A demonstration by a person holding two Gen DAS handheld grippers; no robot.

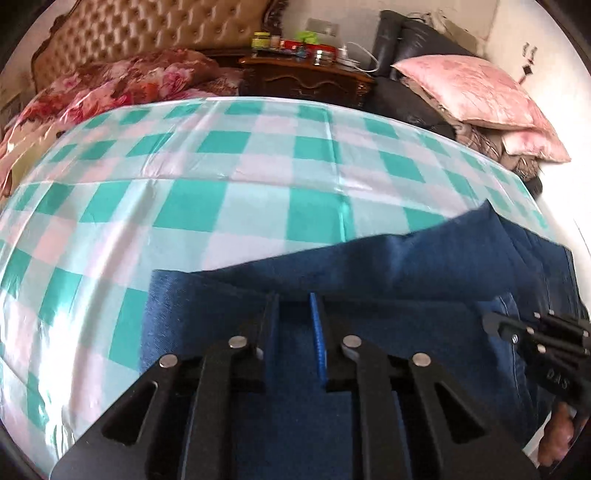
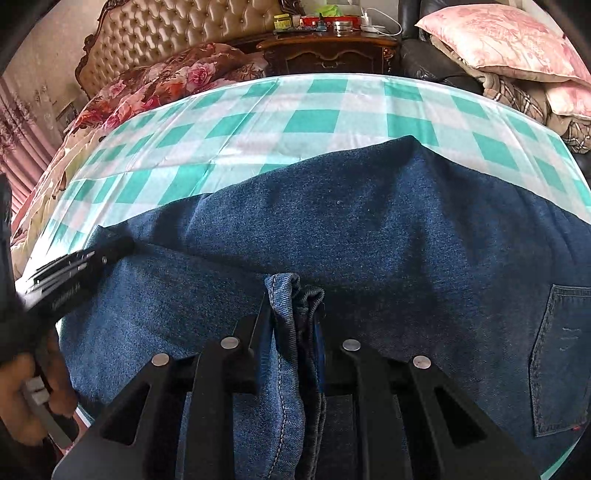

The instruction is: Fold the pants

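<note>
Blue denim jeans point(image 2: 369, 221) lie spread on a table under a teal-and-white checked cloth point(image 2: 321, 110), nearest the camera side, one back pocket point(image 2: 561, 354) visible at right; right gripper point(image 2: 295, 295) pinches a bunched hem of the jeans between its fingers; left gripper point(image 1: 295, 299) rests low over the denim with a narrow gap between its fingers, whether fabric is caught there cannot be told; behind the table stand a tufted headboard point(image 2: 177, 33), a floral quilt point(image 2: 166, 79), a dark wooden nightstand point(image 2: 328, 51) and pink pillows point(image 2: 509, 40).
</note>
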